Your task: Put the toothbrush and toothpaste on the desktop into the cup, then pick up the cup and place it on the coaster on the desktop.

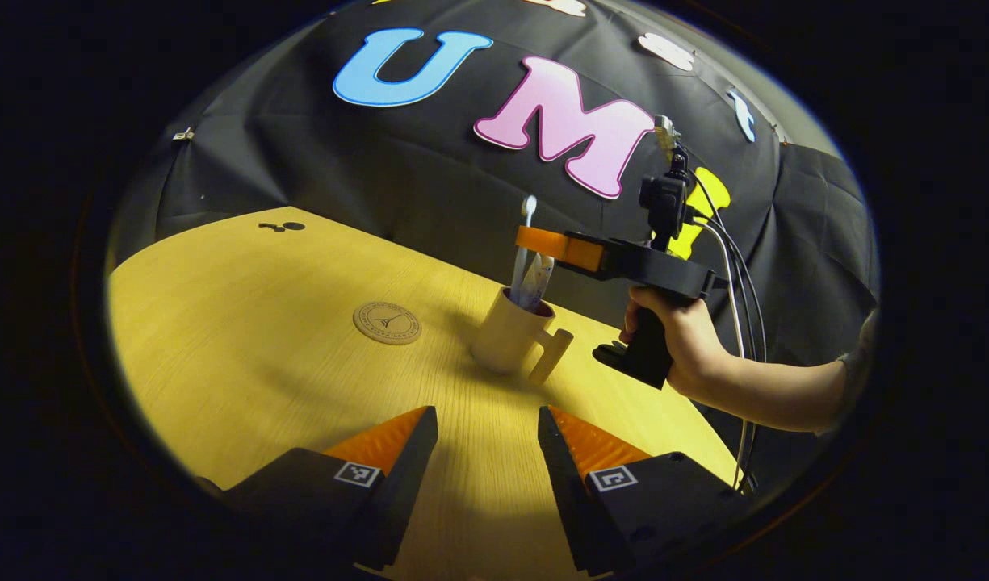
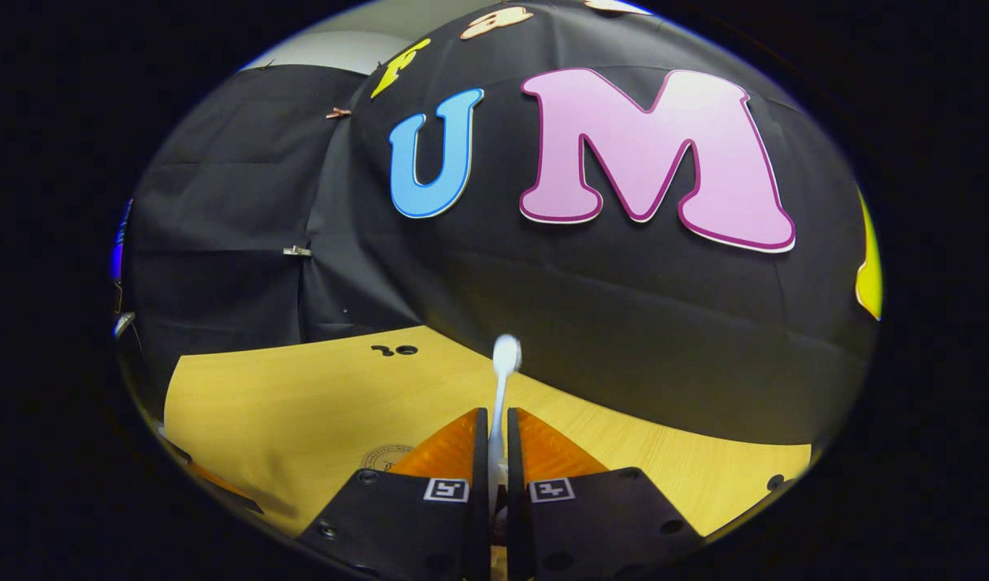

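A beige cup (image 1: 509, 332) with a side handle stands upright on the wooden table (image 1: 220, 347). A toothpaste tube (image 1: 537, 282) leans inside it. The white toothbrush (image 1: 527, 222) stands in the cup too, head up, and my right gripper (image 1: 528, 240), held by a hand (image 1: 684, 335), is shut on its shaft just above the rim. In the right gripper view the toothbrush (image 2: 504, 363) rises between the closed right gripper (image 2: 498, 428). My left gripper (image 1: 488, 440) hovers open over the table in front of the cup, holding nothing. The round coaster (image 1: 387, 323) lies left of the cup.
Two small dark holes (image 1: 282, 227) mark the table's far left part. The coaster (image 2: 383, 457) peeks out just left of the right gripper's fingers. Cables (image 1: 736, 274) hang from the right gripper's camera. The black cloth wall stands close behind the table.
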`<state>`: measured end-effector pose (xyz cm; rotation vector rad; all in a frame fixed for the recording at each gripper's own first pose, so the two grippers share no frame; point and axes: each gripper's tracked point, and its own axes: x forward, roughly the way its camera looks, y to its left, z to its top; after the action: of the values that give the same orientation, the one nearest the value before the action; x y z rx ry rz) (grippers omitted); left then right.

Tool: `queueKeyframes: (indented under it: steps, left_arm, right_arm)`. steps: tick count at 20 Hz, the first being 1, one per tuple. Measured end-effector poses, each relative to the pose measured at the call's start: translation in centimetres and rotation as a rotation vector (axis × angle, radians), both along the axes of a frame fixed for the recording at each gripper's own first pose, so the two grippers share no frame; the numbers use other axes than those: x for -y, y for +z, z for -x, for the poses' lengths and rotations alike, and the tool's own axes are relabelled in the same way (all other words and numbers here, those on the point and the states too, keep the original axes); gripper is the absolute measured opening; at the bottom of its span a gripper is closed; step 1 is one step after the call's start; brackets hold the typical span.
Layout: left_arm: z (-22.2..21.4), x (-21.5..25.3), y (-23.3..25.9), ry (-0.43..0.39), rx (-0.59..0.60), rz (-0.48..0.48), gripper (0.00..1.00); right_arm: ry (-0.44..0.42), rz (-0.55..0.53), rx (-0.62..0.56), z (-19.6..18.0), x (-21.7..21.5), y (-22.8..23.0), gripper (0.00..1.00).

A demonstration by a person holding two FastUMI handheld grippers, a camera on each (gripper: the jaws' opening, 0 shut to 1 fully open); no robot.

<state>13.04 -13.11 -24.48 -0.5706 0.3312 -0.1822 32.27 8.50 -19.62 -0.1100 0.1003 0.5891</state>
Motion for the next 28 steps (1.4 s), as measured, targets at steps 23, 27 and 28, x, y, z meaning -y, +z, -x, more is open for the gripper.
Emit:
queueKeyframes:
  steps: [23,27,28]
  left_arm:
    - [1.9,-2.9,3.1,-0.051,0.037,-0.047,0.79]
    - [2.6,-3.5,2.7,-0.059,0.027,-0.063,0.79]
    - [2.7,-3.7,2.7,-0.057,0.025,-0.067,0.79]
  right_arm:
    - [-0.121,0.098,-0.386,9.1,6.6,-2.1,0.41]
    - [-0.129,0.173,-0.521,9.9,6.8,-5.2,0.4]
    - [-0.127,0.187,-0.551,10.1,6.9,-5.7,0.41]
